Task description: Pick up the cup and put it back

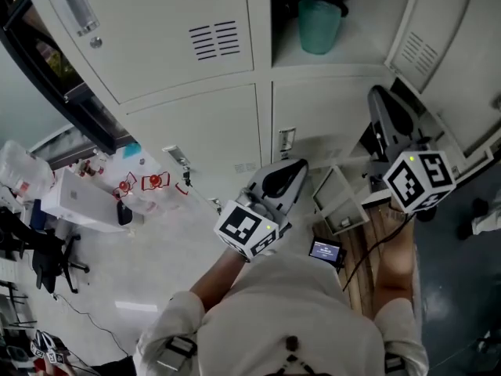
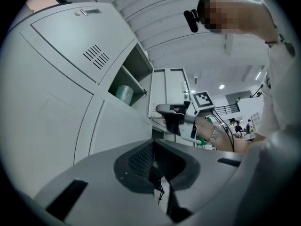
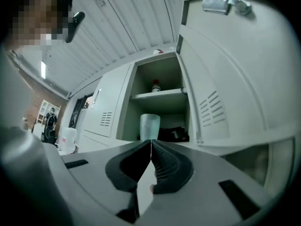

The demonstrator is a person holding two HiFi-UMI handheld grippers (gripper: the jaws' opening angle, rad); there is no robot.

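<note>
— Right, the cup?
— Pale green, translucent, dimpled plastic cup (image 3: 150,127), upright on the lower shelf of the open grey metal locker compartment (image 3: 136,88).
— Around it?
— Black bundle (image 3: 173,134) just behind, to the right. Small red-topped item (image 3: 155,85) on the shelf above. Vented grey door (image 3: 221,84) swung open at the right.
— Grippers?
— Right gripper (image 3: 150,144) pressed together on nothing, tips short of the cup. Left gripper (image 2: 153,149) likewise closed and empty, apart from the cup.
</note>
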